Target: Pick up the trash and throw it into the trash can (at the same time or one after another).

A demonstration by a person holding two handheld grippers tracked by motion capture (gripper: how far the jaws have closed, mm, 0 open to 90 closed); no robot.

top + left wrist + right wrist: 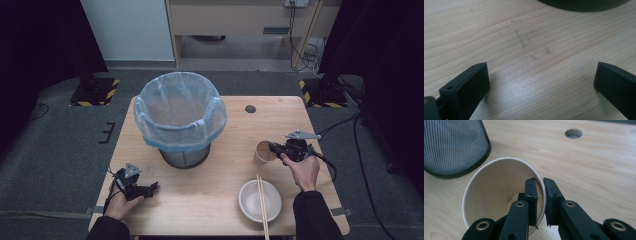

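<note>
Wooden table [220, 195]: right tongs [539, 195] pinch paper cup [491, 195] wall, seemingly empty; left tongs [541, 82] spread.

A mesh wire bin lined with a pale blue plastic bag [181, 120] is standing toward the far left of the light wooden table [225, 200]. A tan paper cup [263, 151] is sitting to its right. A white round bowl [260, 200] is lying nearer the person, with two wooden chopsticks [262, 206] resting across it. A round hole [250, 109] is lying behind the cup.
</note>
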